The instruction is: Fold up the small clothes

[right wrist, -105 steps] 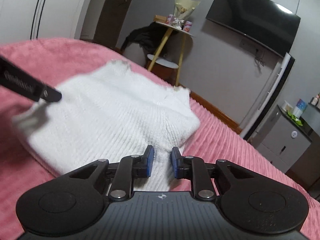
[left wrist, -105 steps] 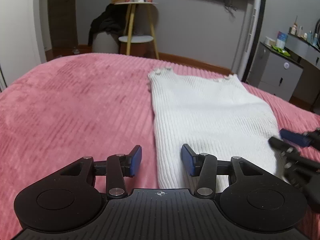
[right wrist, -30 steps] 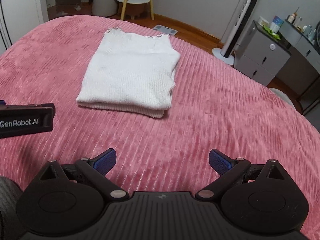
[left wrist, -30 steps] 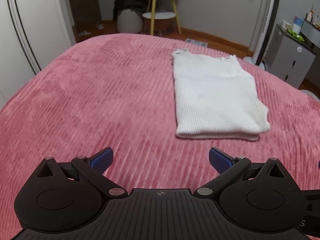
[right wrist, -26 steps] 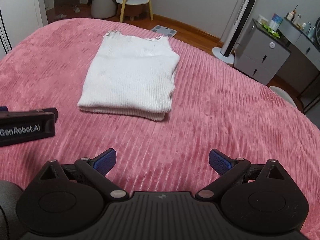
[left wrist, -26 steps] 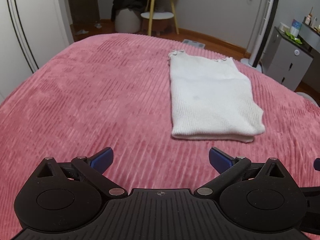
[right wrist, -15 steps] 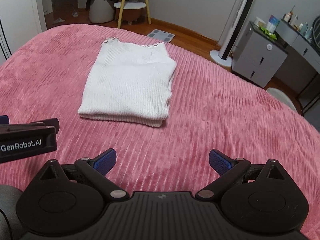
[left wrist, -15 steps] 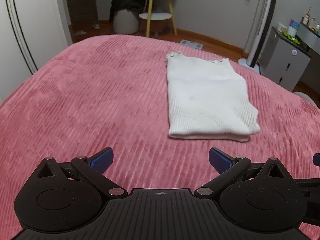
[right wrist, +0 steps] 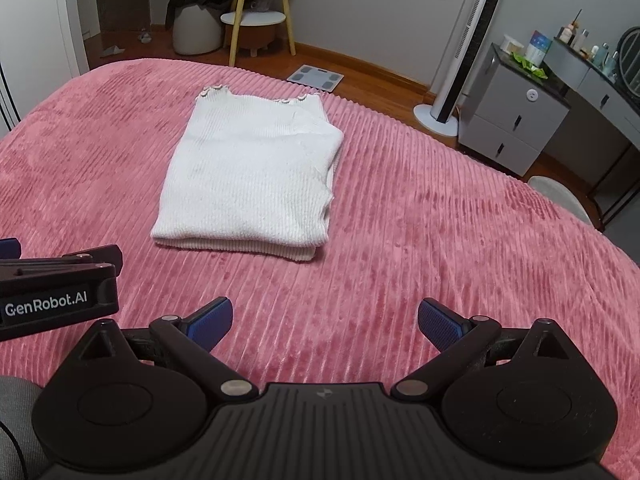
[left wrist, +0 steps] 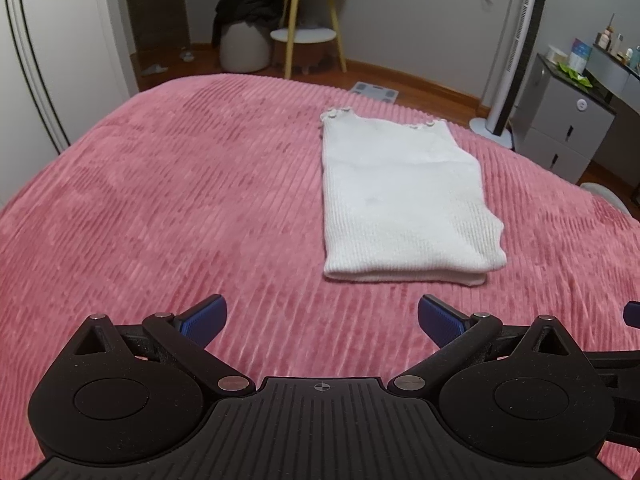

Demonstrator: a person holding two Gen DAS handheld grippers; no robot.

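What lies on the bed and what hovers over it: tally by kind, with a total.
White folded knit garment: 1, lying on the pink bedspread
Grippers, both open and empty: 2, the left gripper and the right gripper
Total: 3

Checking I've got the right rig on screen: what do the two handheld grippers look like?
Both look identical: matte black bodies with a ribbed top plate, round discs at each side, silver pivot pins, and linkage arms ending in blue textured pads. The left gripper appears in the right wrist view as a black block printed "GenRobot.AI" in white. The right gripper matches. No sleeves or hands show.
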